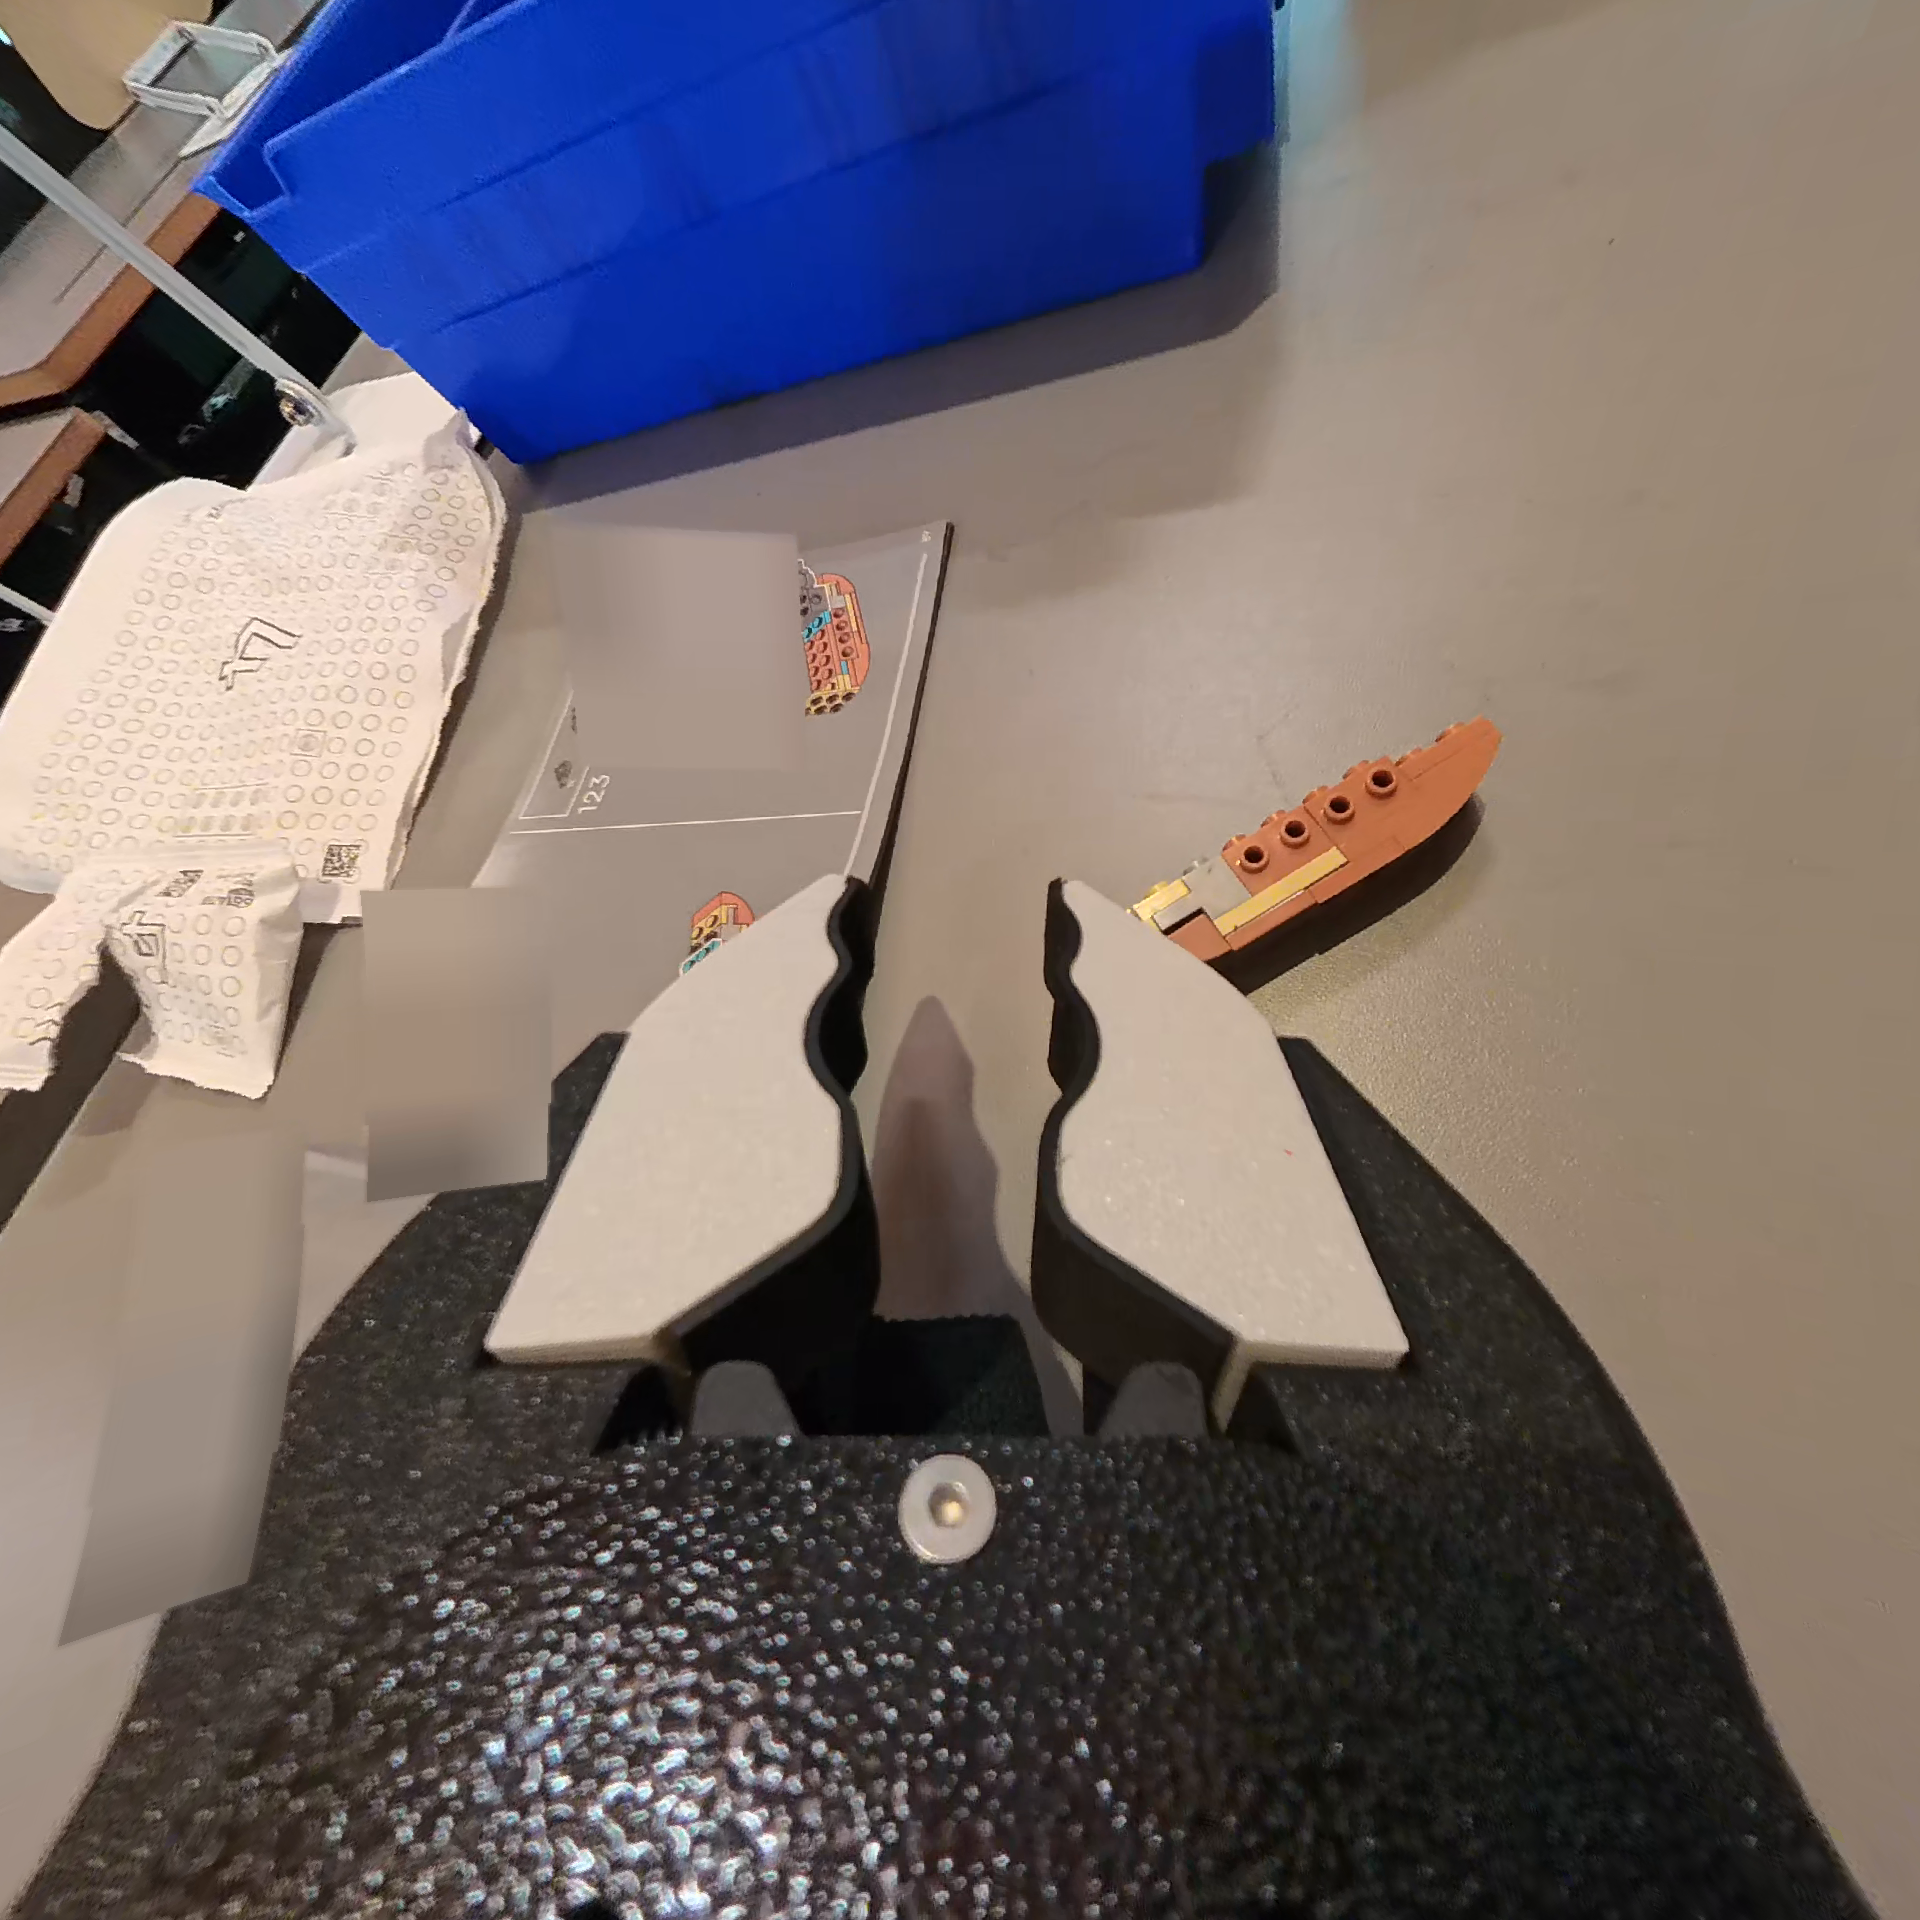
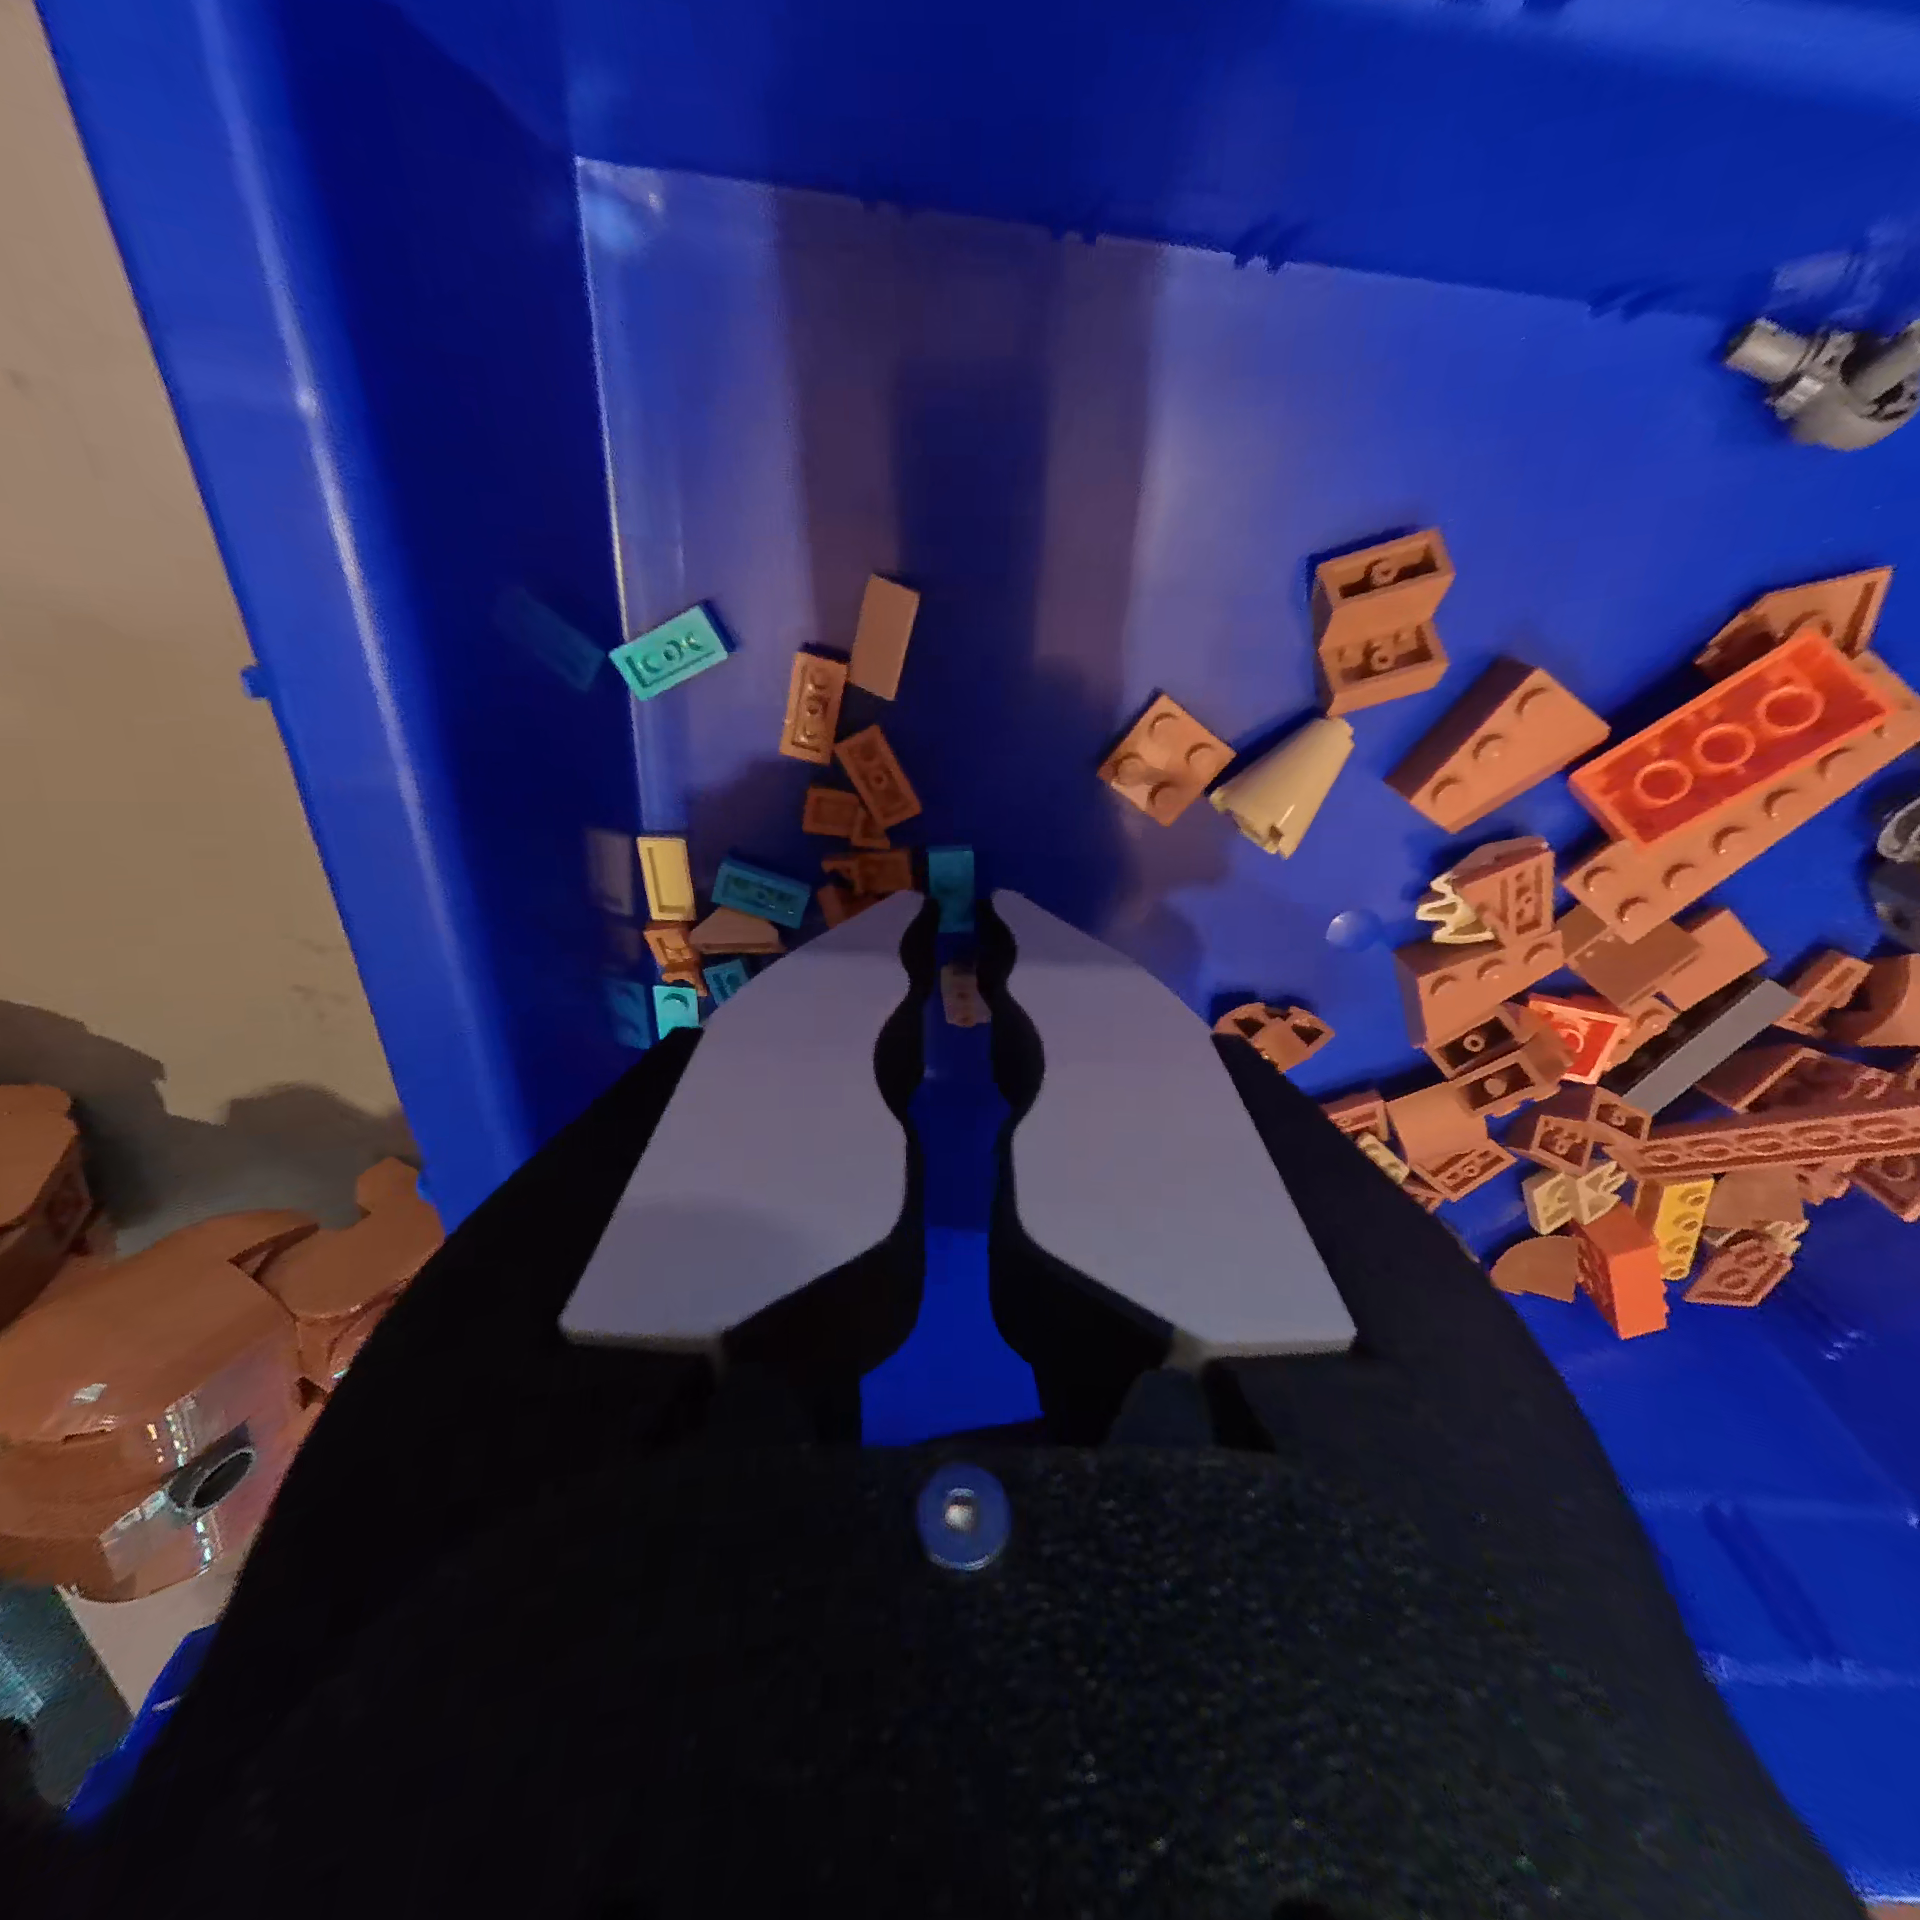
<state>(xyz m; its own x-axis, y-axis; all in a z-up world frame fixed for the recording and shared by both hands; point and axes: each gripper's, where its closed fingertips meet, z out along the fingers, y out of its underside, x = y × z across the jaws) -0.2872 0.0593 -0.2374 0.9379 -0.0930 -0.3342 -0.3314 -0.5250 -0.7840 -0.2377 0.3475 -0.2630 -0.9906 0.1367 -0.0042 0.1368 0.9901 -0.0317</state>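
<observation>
Teal plate [image 2: 952,885] pinched at right gripper [image 2: 956,909] tips inside blue bin [image 2: 1351,364]; lift judged next. Left gripper [image 1: 948,904] spread, empty, brown boat model [image 1: 1340,852] just right of it.

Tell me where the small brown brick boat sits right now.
In the left wrist view, the brown brick boat lies on the grey table, just right of the left gripper, with the open instruction booklet on the gripper's other side.

Both grippers same build: left gripper [image 1: 951,914] and right gripper [image 2: 958,914] have a black pebbled-texture body, one round silver screw [image 1: 945,1509] centred near the base, pale grey flat-faced fingers [image 1: 717,1122], wavy black inner pads [image 2: 902,1039].
</observation>
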